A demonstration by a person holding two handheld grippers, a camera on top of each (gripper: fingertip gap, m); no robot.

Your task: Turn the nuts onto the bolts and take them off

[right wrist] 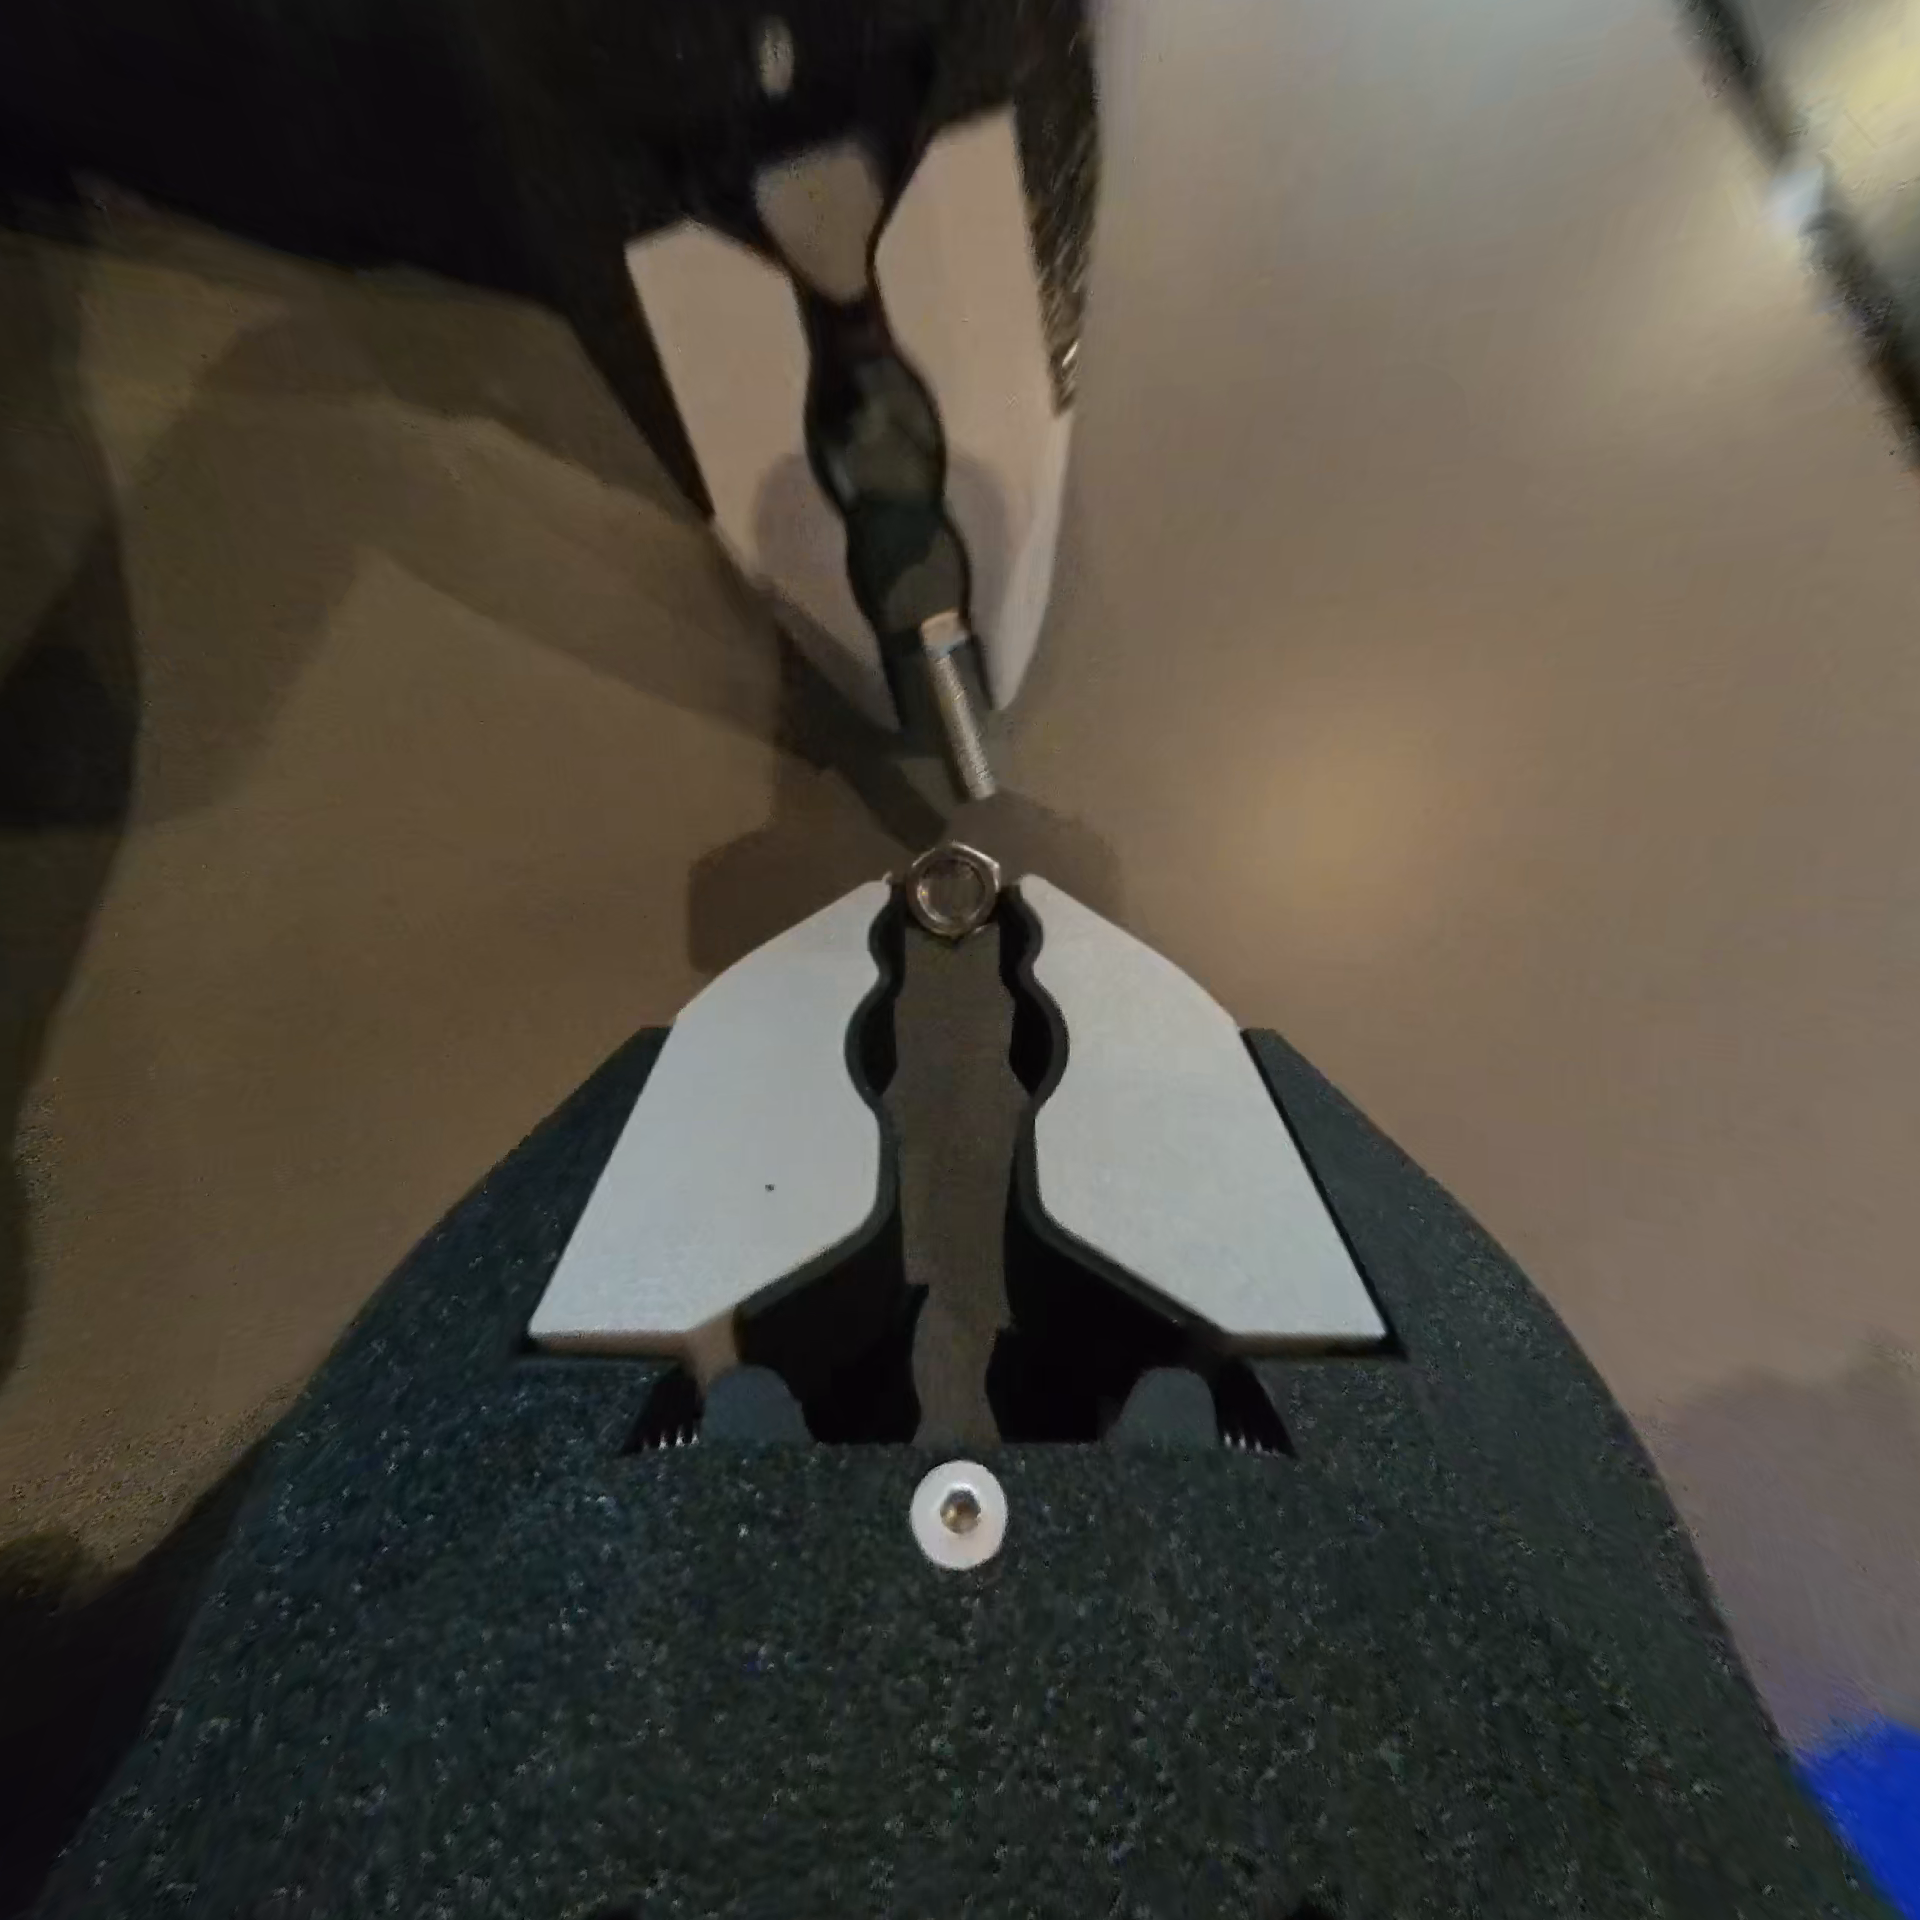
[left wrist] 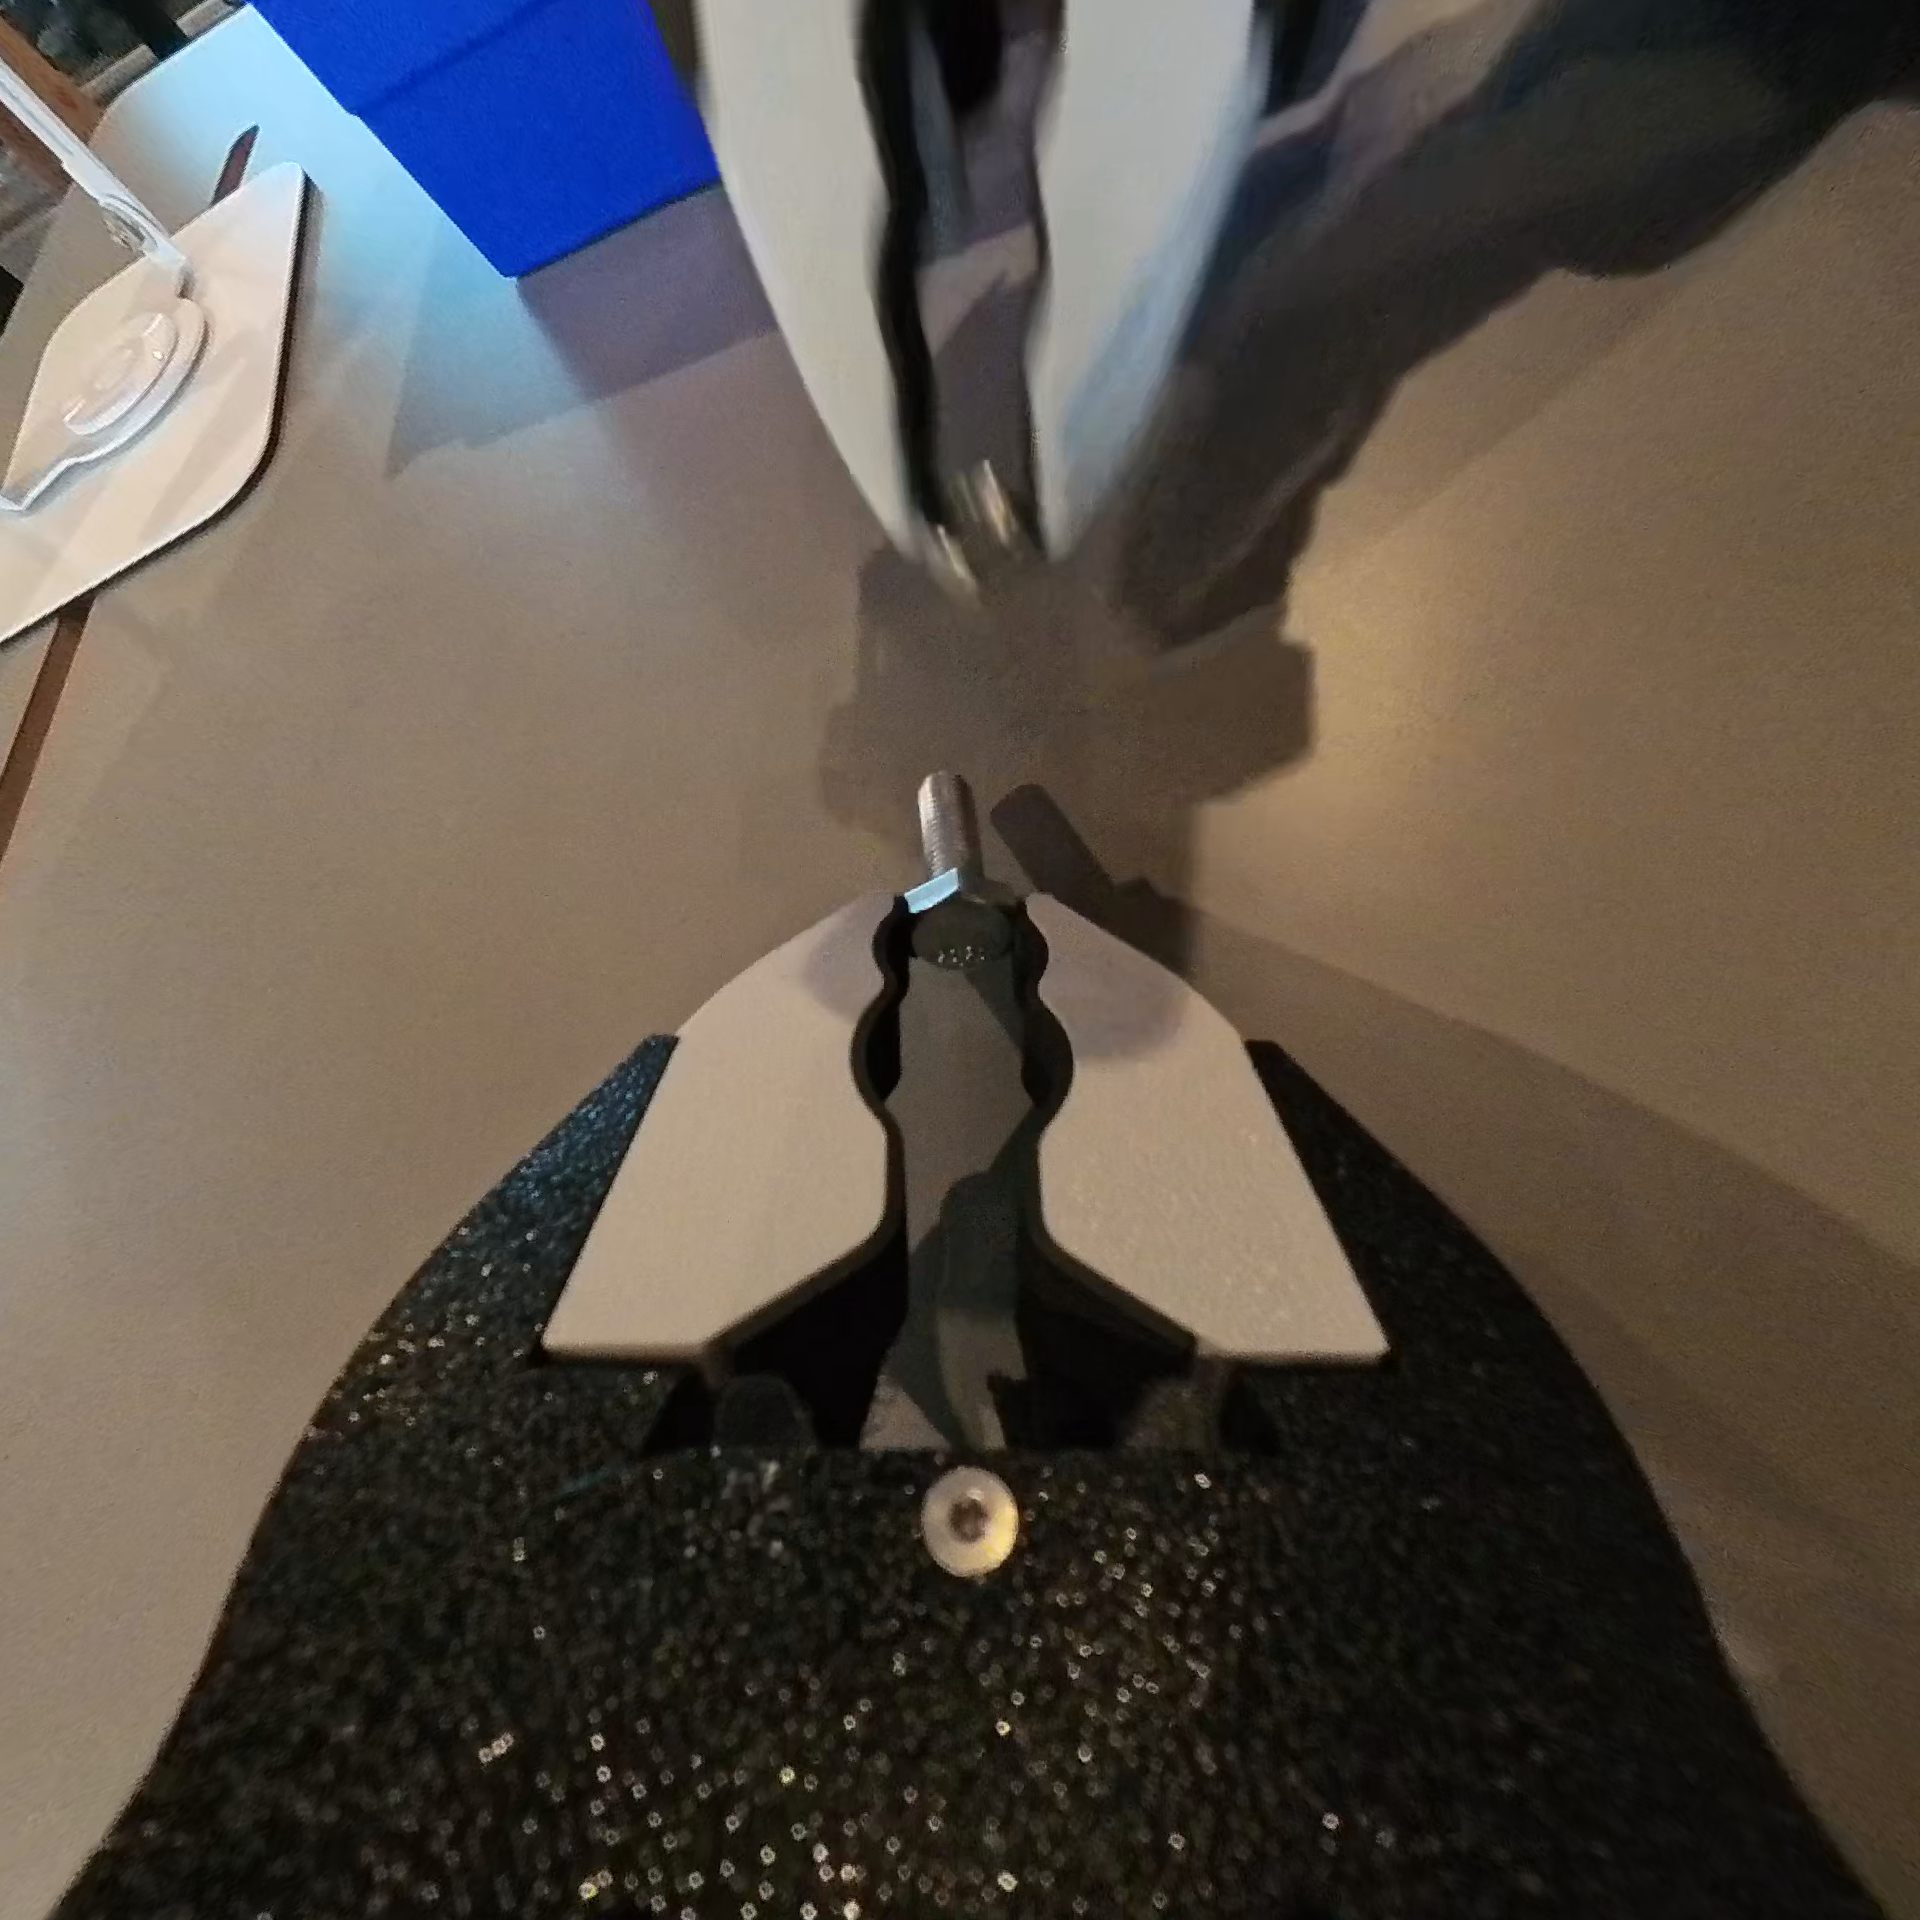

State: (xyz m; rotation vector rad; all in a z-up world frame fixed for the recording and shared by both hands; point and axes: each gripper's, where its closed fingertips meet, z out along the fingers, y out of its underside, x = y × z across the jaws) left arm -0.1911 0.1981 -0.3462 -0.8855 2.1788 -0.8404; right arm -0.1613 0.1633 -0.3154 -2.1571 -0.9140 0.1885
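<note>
My left gripper [left wrist: 958,925] is shut on the hex head of a silver bolt [left wrist: 943,831], whose threaded shaft points forward past the fingertips. My right gripper [right wrist: 951,902] is shut on a silver hex nut [right wrist: 951,896], its hole facing the camera. In the right wrist view the left gripper [right wrist: 940,675] comes in from above with the bolt [right wrist: 958,717] pointing down at the nut, a small gap between bolt tip and nut. In the left wrist view the right gripper [left wrist: 977,530] is blurred, above and beyond the bolt, with the nut [left wrist: 982,514] at its tips.
Both grippers hover over a beige tabletop [left wrist: 416,831]. A blue box [left wrist: 520,135] stands at the back left. A white flat stand base [left wrist: 156,395] with a slanted arm sits at the table's left edge. A blue patch [right wrist: 1860,1808] shows at lower right. About 6 cm separates my left fingertips from my right.
</note>
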